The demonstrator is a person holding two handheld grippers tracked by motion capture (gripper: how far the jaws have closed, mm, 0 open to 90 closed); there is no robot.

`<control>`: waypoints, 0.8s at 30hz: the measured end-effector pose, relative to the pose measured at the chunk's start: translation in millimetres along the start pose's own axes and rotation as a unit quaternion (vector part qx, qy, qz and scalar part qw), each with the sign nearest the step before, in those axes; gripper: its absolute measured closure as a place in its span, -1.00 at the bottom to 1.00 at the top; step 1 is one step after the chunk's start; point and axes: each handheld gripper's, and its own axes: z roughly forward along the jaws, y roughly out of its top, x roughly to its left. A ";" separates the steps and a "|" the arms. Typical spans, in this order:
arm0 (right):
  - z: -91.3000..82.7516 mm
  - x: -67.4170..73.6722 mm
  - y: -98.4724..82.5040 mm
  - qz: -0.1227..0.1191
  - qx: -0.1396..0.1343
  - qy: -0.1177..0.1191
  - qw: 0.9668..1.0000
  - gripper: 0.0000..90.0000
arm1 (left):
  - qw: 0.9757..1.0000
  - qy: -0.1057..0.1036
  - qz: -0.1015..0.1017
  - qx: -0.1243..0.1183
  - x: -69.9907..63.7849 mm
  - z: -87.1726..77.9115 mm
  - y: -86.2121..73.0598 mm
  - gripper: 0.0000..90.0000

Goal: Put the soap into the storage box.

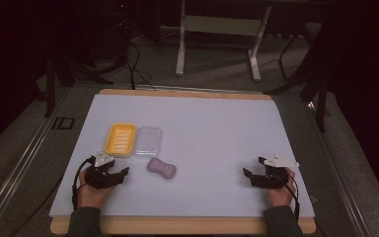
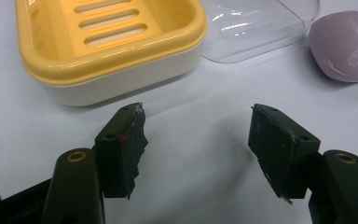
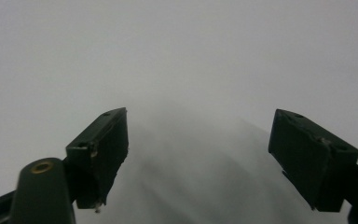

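A yellow soap dish with a slotted floor lies on the white table top, and a clear plastic lid lies right beside it. A mauve bar of soap rests just in front of the lid. My left gripper sits low at the front left, open and holding nothing, a short way left of the soap. Its view looks past its jaws at the dish, the lid and the soap. My right gripper rests at the front right, open over bare table.
The white board lies on a wooden table whose edge shows at front and back. Beyond it stand metal frame legs and cables on a dark floor. A rail runs along the left side.
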 end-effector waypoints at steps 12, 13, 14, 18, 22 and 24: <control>-1.8 0.7 -0.8 -0.006 -0.009 0.000 1.000 -0.49 | 0.999 -0.023 0.026 0.009 -8.0 -0.9 3.8 -0.01; -1.9 0.7 -0.9 -0.007 -0.010 0.000 1.000 -0.49 | 0.999 -0.029 0.026 0.008 -8.1 -1.6 4.3 0.03; -1.9 1.0 -0.9 -0.007 -0.010 0.000 1.000 -0.49 | 0.999 -0.035 0.026 0.008 -7.9 -2.4 4.8 0.08; -1.6 1.6 -0.8 -0.009 -0.010 -0.001 1.000 -0.49 | 0.998 -0.051 0.029 0.005 -8.4 -4.8 5.7 0.42; -2.0 1.8 -1.0 -0.007 -0.011 -0.001 1.000 -0.49 | 0.997 -0.066 0.045 0.008 -9.8 -7.5 8.2 0.73; -2.2 1.8 -1.1 -0.008 -0.012 -0.001 1.000 -0.49 | 0.996 -0.075 0.043 0.009 -10.0 -8.3 9.7 0.87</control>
